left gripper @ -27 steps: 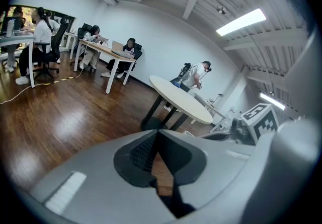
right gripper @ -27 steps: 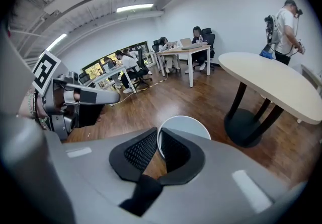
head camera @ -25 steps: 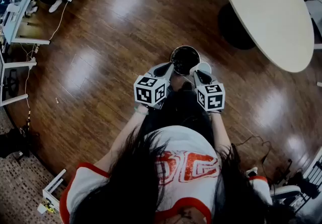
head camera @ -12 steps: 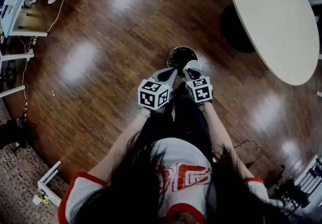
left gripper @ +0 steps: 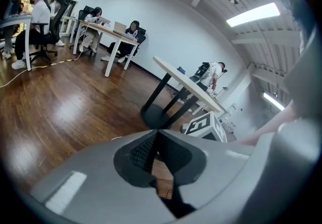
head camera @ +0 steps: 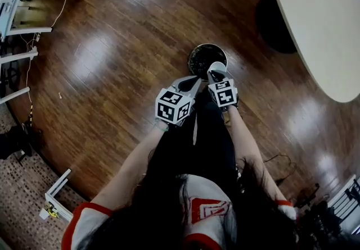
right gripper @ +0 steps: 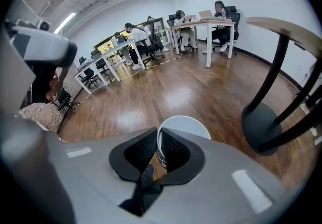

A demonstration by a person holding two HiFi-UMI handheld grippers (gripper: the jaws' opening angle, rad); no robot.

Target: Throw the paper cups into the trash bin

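The trash bin [head camera: 201, 55], round and dark inside, stands on the wooden floor straight ahead of me. My right gripper [head camera: 216, 70] hangs over its near rim, shut on the lip of a white paper cup [head camera: 216, 66]. In the right gripper view the pads pinch the wall of the paper cup [right gripper: 186, 126] at the right gripper [right gripper: 157, 136], mouth facing away. My left gripper [head camera: 193, 80] sits just left of it, short of the bin. In the left gripper view the left gripper [left gripper: 155, 135] has its tips together with nothing between them.
A large pale oval table [head camera: 320, 18] with a dark round base [head camera: 274, 23] stands to the right of the bin. Desks and chairs [head camera: 22, 1] line the far left, with seated people [right gripper: 178, 19] at desks. My legs fill the space below the grippers.
Both grippers have sunk toward the bin. The right one, still holding the cup, dropped more and now sits at the bin's near rim.
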